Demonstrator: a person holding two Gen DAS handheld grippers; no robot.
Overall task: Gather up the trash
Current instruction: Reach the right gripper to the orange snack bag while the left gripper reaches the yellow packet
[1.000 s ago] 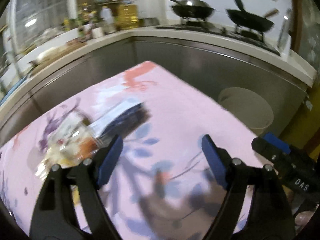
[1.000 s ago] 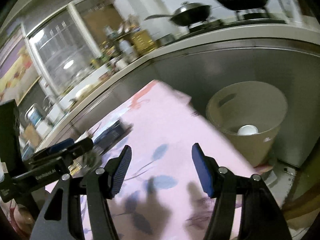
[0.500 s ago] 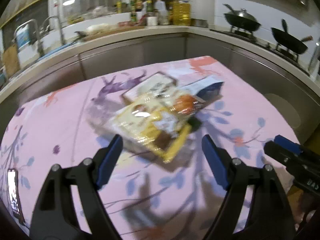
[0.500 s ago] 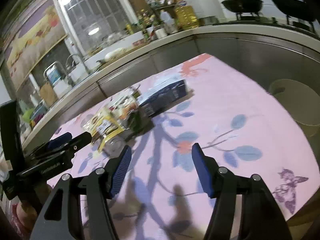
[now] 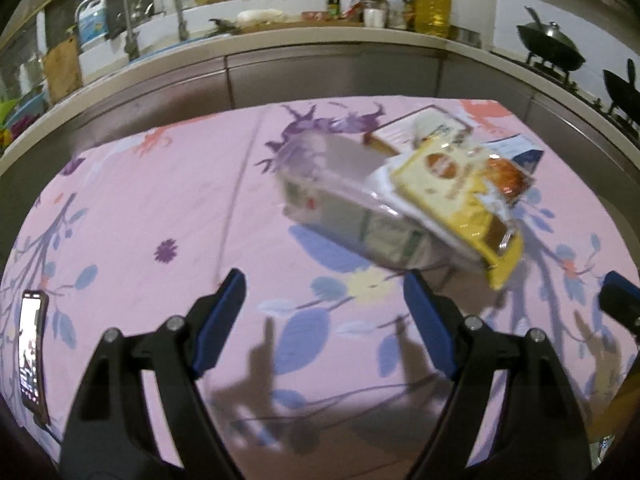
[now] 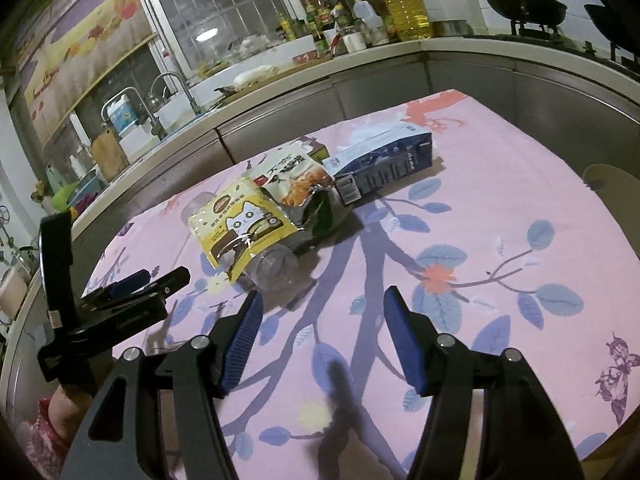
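Crinkled foil pouches (image 6: 256, 216) overlap a rectangular carton (image 6: 384, 160).

both views swung left, trash pile (image 6: 280, 216) now centred

Pouch (image 6: 244, 220) atop bottle (image 6: 276, 266), box (image 6: 384, 162) right, phone (image 5: 32, 354) far left

Pink floral tablecloth (image 6: 500, 184), steel counter (image 6: 460, 76), barred window (image 6: 224, 4).
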